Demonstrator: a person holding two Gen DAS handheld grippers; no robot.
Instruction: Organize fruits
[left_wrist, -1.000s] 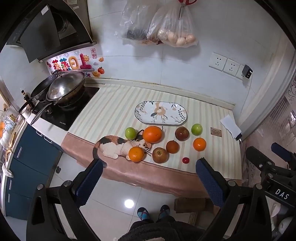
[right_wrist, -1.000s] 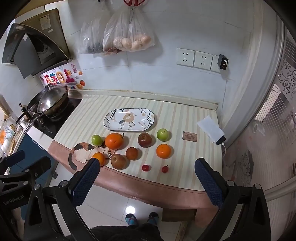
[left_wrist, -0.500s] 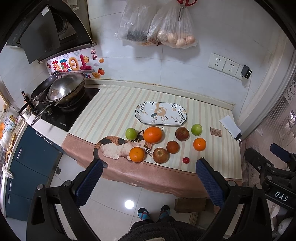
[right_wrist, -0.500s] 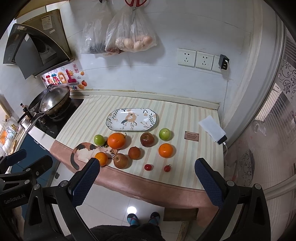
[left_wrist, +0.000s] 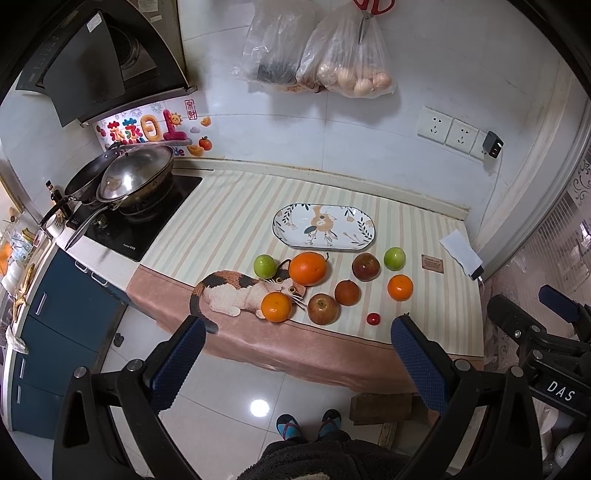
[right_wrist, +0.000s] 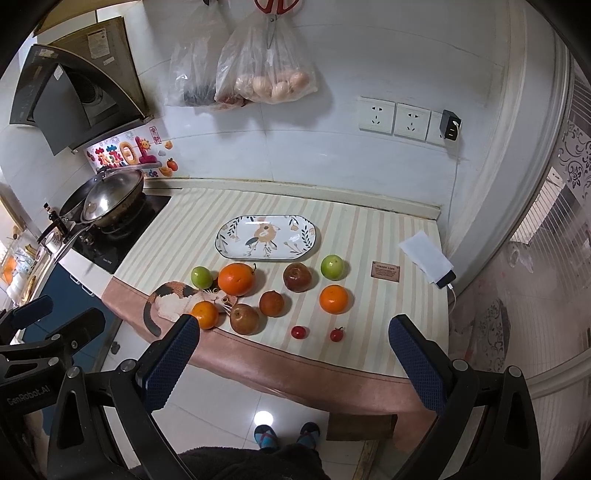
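Note:
An oval patterned plate (left_wrist: 323, 226) (right_wrist: 266, 237) lies bare on the striped counter mat. In front of it sit several fruits: a big orange (left_wrist: 307, 268) (right_wrist: 236, 279), two smaller oranges (left_wrist: 276, 307) (left_wrist: 400, 287), two green apples (left_wrist: 265, 266) (left_wrist: 394, 258), red-brown apples (left_wrist: 323, 308) (left_wrist: 365, 267), a dark round fruit (left_wrist: 347, 292) and two cherry tomatoes (right_wrist: 298, 332) (right_wrist: 336, 334). My left gripper (left_wrist: 295, 363) and right gripper (right_wrist: 291, 360) are both open and empty, held well back from the counter's front edge, above the floor.
A cat-shaped mat (left_wrist: 236, 291) lies at the front left of the fruit. A hob with a lidded wok (left_wrist: 133, 181) is at the left. A small card (right_wrist: 386, 270) and a phone under paper (right_wrist: 428, 258) lie at the right. Bags (right_wrist: 266, 74) hang on the wall.
Both grippers have drifted slightly toward the counter, more so the right one; the fruit looks a little larger. Nothing on the counter has moved.

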